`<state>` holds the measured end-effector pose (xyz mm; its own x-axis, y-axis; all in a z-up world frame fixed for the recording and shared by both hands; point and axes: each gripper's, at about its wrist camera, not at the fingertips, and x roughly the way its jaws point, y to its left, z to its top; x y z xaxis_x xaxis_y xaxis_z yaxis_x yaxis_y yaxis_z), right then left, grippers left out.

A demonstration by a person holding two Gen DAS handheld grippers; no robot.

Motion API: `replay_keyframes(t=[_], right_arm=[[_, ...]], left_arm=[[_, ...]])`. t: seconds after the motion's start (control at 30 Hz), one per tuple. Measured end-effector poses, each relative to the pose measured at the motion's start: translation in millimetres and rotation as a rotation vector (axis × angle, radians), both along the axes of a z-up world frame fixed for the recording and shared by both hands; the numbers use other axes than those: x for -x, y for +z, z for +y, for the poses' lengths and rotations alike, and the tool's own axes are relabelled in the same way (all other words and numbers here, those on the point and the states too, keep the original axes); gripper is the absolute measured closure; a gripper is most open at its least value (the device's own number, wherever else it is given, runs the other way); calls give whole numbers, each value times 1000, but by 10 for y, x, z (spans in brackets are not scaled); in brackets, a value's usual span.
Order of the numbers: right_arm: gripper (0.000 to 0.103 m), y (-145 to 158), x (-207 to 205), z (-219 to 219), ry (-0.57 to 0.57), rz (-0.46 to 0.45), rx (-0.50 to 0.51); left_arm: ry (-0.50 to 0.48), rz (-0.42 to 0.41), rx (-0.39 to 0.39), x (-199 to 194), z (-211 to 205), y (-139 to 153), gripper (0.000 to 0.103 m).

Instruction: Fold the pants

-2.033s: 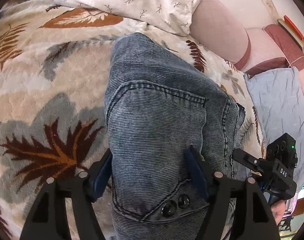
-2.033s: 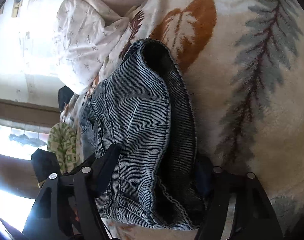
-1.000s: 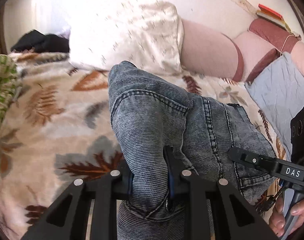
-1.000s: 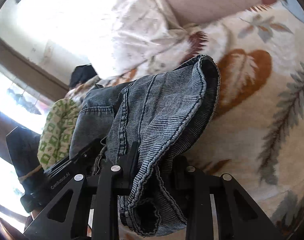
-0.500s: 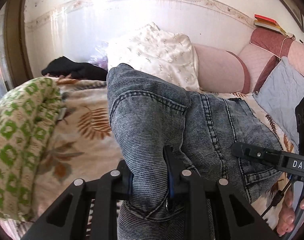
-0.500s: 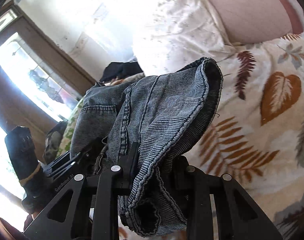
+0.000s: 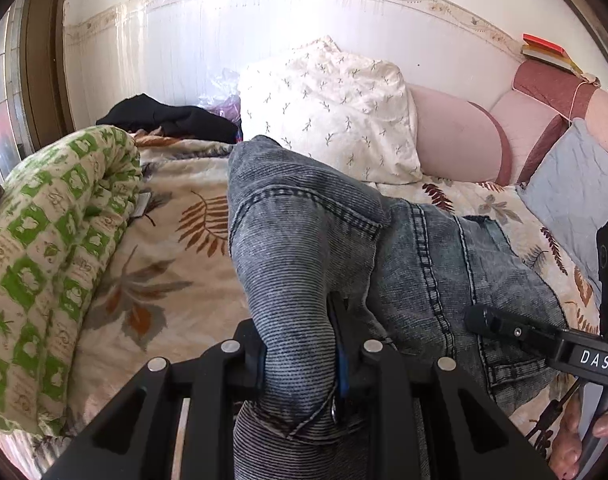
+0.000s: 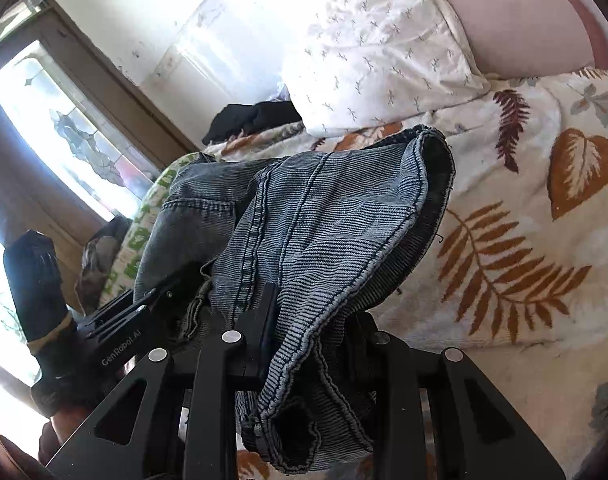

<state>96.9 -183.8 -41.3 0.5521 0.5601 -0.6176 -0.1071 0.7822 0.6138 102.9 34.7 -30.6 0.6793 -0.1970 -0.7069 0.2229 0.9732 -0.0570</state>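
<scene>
Left gripper [image 7: 300,356] and right gripper [image 8: 312,340] both clamped on the jeans [image 7: 304,248], lifted off the bed [image 7: 176,264]; denim spans between them, bulk hanging forward.

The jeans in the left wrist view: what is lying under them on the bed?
Under the jeans lies the leaf-patterned blanket, visible on both sides. The part directly beneath the denim is covered, so nothing more can be told. Both grippers hold the jeans, jaws closed on folds.

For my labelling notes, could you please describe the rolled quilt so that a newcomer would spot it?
Start at the leaf-print bedspread. Along its window-side edge lies the rolled quilt, beside the black clothing. It alone bears green squares.
</scene>
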Motion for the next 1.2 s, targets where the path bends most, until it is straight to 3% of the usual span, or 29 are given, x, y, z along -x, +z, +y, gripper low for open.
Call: replay_keyframes(t=[0.27,0.7,0.97,1.2], right_arm=[[78,-263,-144,-72,-20,71,11],[78,-356,-282,-271,-82,61,58],[77,-629,-517,-347,-86,106,74],[78,-539,-538,-416,-108,74,71]], left_arm=[[-7,45,-2,-166,-88,-289,77],[-34,56,19,-399,-356,-390,76],[-36,110,-43,-536,-452,-695,76],[-51,79,6,-541,-561,-499,76]])
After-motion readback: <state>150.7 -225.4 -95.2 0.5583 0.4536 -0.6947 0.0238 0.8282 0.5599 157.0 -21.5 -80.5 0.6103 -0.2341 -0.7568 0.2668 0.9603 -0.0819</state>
